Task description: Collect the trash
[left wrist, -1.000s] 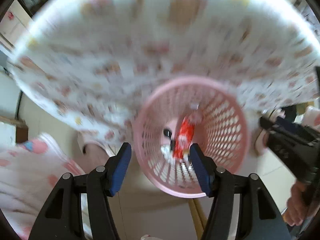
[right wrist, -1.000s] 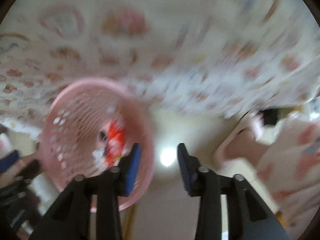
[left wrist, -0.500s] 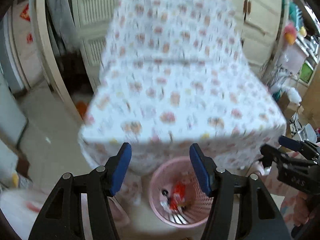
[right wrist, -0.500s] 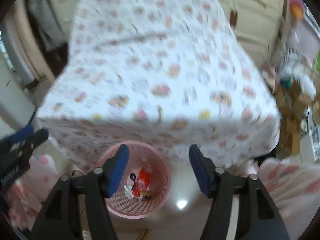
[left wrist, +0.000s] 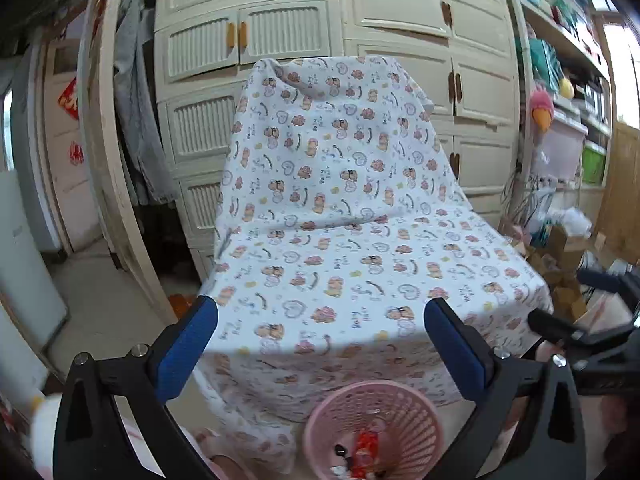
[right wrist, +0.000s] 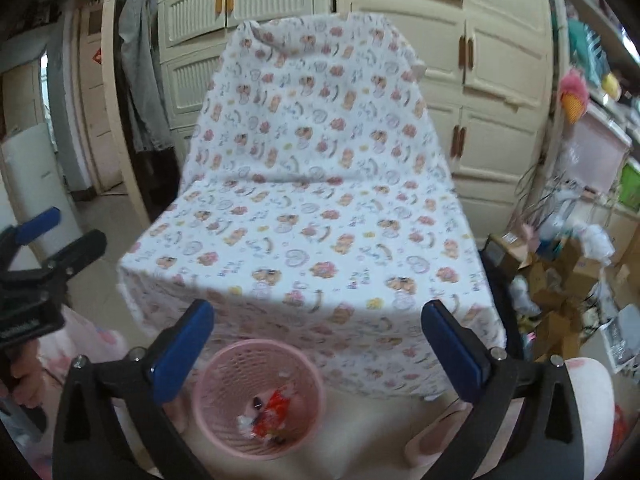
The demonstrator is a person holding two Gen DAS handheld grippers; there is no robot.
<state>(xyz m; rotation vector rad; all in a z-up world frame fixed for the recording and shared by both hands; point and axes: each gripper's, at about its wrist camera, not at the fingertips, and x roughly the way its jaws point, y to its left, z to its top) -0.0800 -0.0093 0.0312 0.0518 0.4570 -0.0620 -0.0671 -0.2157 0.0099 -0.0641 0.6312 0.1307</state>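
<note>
A pink plastic basket (left wrist: 416, 404) stands on the floor in front of the cloth-covered seat; it also shows in the right wrist view (right wrist: 224, 364). Inside lie a red wrapper (right wrist: 274, 410), white scraps and a small dark item; the wrapper also shows in the left wrist view (left wrist: 366, 450). My left gripper (left wrist: 320, 336) is open and empty, held above and behind the basket. My right gripper (right wrist: 316, 332) is open and empty, above the basket's right side. Each gripper appears at the edge of the other's view.
A chair draped in a white cloth with a pink print (left wrist: 340, 220) fills the middle. Cream cabinets (left wrist: 400, 20) stand behind. Cardboard boxes and clutter (right wrist: 560, 280) lie at the right. A doorway (left wrist: 60, 160) opens at the left.
Both grippers have pulled up and back from close over the basket. The view has swung up to the draped chair and cabinets. The basket has dropped to the lower edge.
</note>
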